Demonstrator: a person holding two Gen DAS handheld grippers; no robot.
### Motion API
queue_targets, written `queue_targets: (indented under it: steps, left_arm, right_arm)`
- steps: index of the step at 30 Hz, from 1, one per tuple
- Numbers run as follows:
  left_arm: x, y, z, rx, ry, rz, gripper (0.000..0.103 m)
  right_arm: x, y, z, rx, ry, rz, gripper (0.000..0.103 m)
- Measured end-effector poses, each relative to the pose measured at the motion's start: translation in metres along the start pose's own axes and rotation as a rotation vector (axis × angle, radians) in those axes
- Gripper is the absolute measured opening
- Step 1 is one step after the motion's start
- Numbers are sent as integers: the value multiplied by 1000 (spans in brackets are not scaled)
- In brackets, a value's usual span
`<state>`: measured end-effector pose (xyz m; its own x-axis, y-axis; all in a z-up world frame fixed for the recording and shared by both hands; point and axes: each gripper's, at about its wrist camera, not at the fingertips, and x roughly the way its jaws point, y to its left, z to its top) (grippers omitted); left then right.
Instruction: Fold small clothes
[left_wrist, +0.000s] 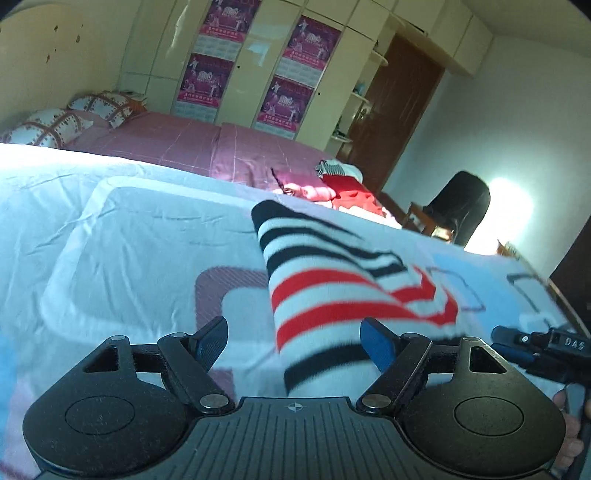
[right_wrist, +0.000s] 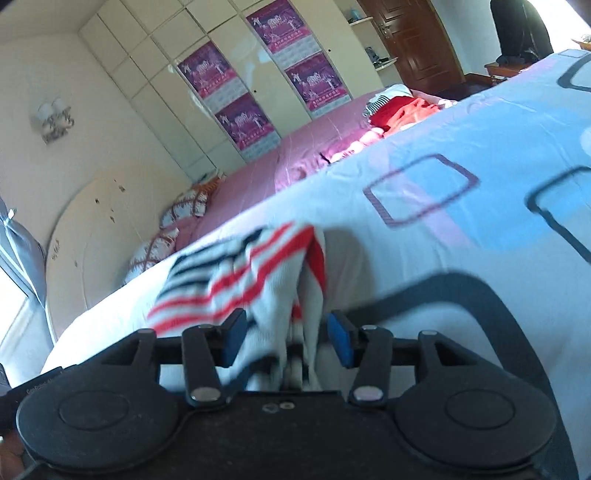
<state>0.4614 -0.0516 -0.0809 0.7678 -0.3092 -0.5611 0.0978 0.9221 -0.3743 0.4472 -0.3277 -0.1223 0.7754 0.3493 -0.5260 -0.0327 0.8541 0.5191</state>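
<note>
Striped garment (left_wrist: 332, 295) on the pale bedspread (left_wrist: 129, 229), between both tongs — left tongs (left_wrist: 293, 341) spread, right tongs (right_wrist: 286, 341) spread (neither pinching). Fold apparently just laid; next, smoothing or re-gripping an edge.

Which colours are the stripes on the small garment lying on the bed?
The small striped knit garment has black and red stripes on white; left wrist view shows it best.
</note>
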Motion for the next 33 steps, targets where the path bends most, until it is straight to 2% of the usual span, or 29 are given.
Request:
queue_targets:
  steps: [4,6,8,10,14,15,16,17,20,21,23,26,28,33]
  left_arm:
    - [31,6,10,-100,60,-78,78]
    - [45,4,10,-97,97,-67,78]
    - [55,0,7,-83,122,-60,78]
    - [61,-3,5,-71,127,-53,77]
    - [67,-4,6,-75,129,-37,77]
    - [69,-5,5,-75,128,-34,77]
    - [70,-5,5,-75,125,-32,77]
    - [71,-6,5,-73,121,-32,77]
    - [70,-11,5,-27,96,-23,77]
    - [72,-11,5,-19,101,-21,77]
    - [76,-8,3,-37,113,-28,78]
    - [78,-8,2,-28,114,-26,78]
    - [79,-6,2,-34,117,-31,79]
    - [73,-12,10,-29,130,1,79]
  right_arm:
    - [30,-10,19,32,28,15,51]
    - [40,-15,23,57,52,26,52]
    - [43,-13,25,41,48,45,46]
    - [46,-9,24,5,55,73,34]
    - [63,-3,23,-66,82,62,24]
    - [66,-3,23,-75,84,63,18]
    - [68,-1,23,-102,74,57,11]
    - [66,2,22,-139,48,48,10]
    - [55,18,18,-267,-33,35,10]
    - [56,21,16,-299,-36,12,10]
    - [67,12,12,-272,13,-23,10]
    - [69,1,13,-228,23,-7,11]
    - [69,2,15,-235,33,-15,18]
    - [64,1,27,-183,99,4,25]
